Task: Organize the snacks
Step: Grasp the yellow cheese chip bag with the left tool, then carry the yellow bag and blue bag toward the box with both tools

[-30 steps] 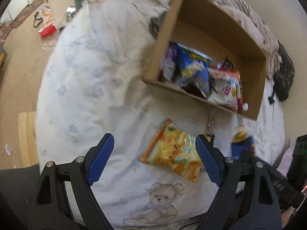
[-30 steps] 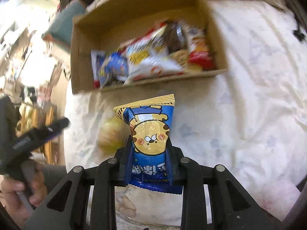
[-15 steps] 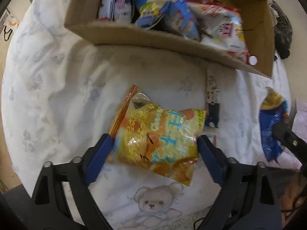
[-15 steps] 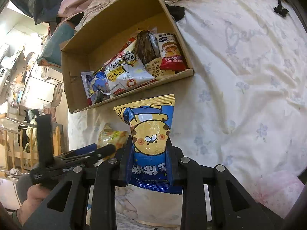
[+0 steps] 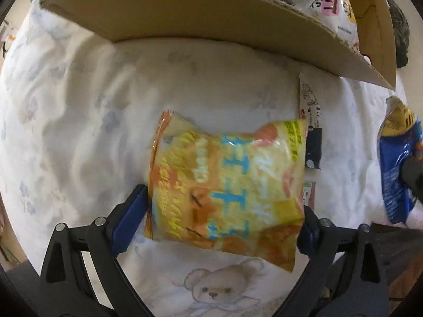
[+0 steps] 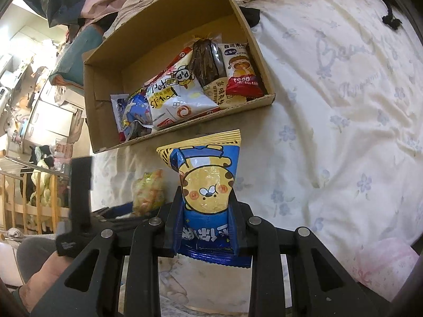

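Observation:
A yellow-orange cheese snack bag [image 5: 227, 185] lies on the white bedspread between the blue pads of my left gripper [image 5: 224, 224]; the jaws stand wide around it, and I cannot tell if the pads touch it. It also shows in the right wrist view [image 6: 148, 192]. My right gripper [image 6: 207, 227] is shut on a blue snack bag with a yellow cartoon face [image 6: 206, 185], held upright above the bed; it shows at the right edge of the left view [image 5: 396, 163]. The cardboard box [image 6: 182, 124] holding several snack packs stands just beyond both bags.
A thin dark-and-white snack stick [image 5: 312, 126] lies on the bedspread right of the cheese bag. The box's front wall [image 5: 211, 15] is close above my left gripper. A pink item [image 6: 383, 266] lies at the bed's near right. Room clutter lies to the left.
My left gripper has moved forward and down onto the cheese bag, so the bag now fills the gap between its pads. The right gripper keeps holding the blue bag, tilting slightly.

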